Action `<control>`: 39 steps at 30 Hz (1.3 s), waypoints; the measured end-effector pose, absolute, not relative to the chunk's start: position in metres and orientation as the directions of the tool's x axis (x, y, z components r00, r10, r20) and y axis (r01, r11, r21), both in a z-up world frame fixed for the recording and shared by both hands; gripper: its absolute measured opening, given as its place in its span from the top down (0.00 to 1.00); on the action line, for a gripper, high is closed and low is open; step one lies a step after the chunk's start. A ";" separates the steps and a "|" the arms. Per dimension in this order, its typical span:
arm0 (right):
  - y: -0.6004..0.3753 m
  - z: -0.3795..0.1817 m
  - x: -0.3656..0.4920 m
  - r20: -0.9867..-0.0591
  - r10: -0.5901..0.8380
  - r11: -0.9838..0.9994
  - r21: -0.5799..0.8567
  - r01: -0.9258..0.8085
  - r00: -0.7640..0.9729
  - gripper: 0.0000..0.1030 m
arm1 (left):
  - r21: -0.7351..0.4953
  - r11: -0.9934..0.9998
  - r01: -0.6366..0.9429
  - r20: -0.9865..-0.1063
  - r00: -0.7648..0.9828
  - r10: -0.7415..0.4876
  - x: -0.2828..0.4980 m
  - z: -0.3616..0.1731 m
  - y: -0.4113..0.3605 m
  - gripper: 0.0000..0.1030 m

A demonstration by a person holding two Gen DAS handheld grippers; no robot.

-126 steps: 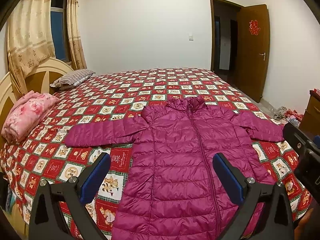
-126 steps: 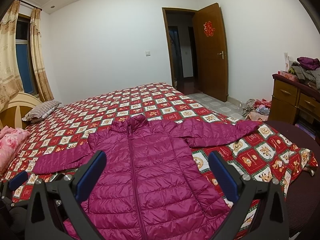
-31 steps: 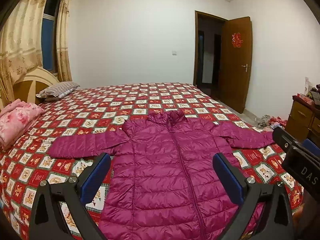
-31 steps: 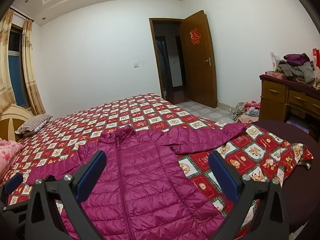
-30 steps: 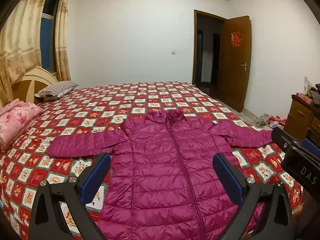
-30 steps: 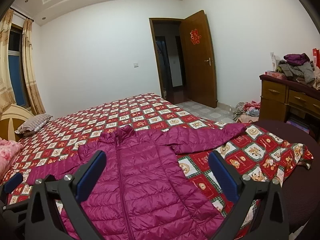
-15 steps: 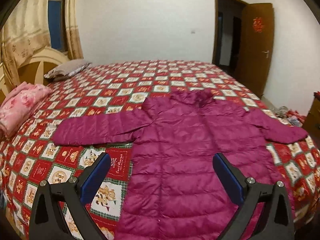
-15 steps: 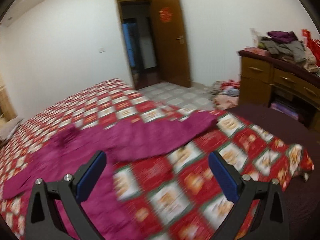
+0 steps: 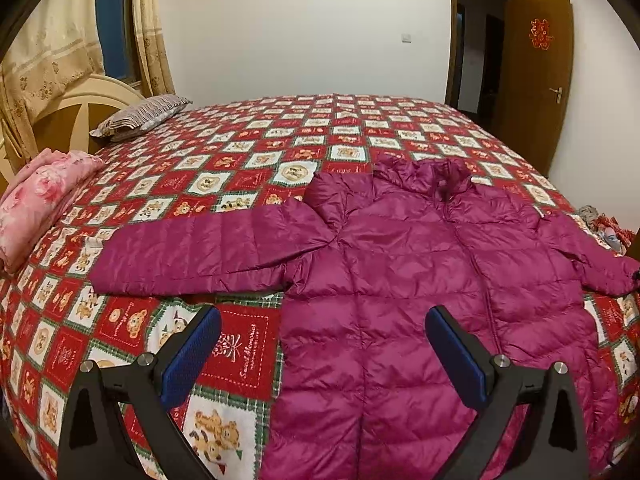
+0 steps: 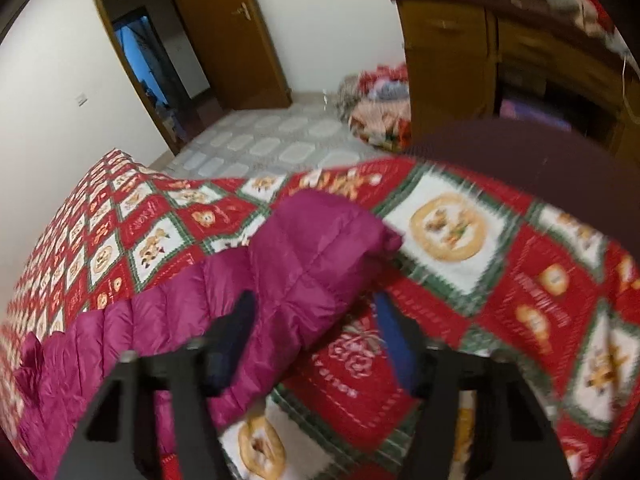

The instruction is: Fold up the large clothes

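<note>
A magenta quilted jacket (image 9: 400,280) lies flat and zipped on the bed, both sleeves spread sideways. My left gripper (image 9: 320,354) is open and empty, above the jacket's left side below the left sleeve (image 9: 208,252). In the blurred right wrist view my right gripper (image 10: 316,332) is still open but narrower, low over the bed, with the jacket's right sleeve (image 10: 304,264) between its fingers near the cuff. The sleeve lies on the quilt.
The bed has a red patterned quilt (image 9: 240,168). A folded pink blanket (image 9: 36,204) and a striped pillow (image 9: 140,116) lie by the headboard. A wooden dresser (image 10: 500,48), a clothes pile (image 10: 376,108) on the floor and an open door (image 10: 224,32) are on the right.
My right gripper swung right and down to the right sleeve's cuff and its fingers narrowed. My left gripper tilted down and moved closer over the jacket's left side.
</note>
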State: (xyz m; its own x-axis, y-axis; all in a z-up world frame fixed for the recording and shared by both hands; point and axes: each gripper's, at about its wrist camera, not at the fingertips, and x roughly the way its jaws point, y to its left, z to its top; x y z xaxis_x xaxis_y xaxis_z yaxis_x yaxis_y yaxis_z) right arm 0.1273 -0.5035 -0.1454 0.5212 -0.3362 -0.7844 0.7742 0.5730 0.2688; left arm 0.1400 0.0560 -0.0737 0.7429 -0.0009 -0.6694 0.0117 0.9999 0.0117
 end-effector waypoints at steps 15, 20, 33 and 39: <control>-0.311 0.001 0.162 -0.535 -0.229 0.936 0.109 0.336 0.813 0.91 | -0.102 0.995 -0.020 -0.640 0.767 -0.050 0.136 -0.070 0.096 0.01; -0.195 0.003 0.183 -0.526 -0.003 0.991 0.114 0.073 0.851 0.91 | -0.089 0.995 -0.049 -0.604 0.797 -0.015 0.120 -0.059 0.118 0.01; -0.027 -0.098 0.221 -0.632 0.284 0.958 0.155 -0.241 0.721 0.88 | -0.099 0.989 -0.109 -0.607 0.794 0.027 0.125 -0.069 0.158 0.01; -0.041 -0.076 0.214 -0.601 0.388 0.921 0.240 -0.306 0.698 0.13 | -0.073 0.995 -0.063 -0.603 0.798 0.006 0.146 -0.064 0.143 0.01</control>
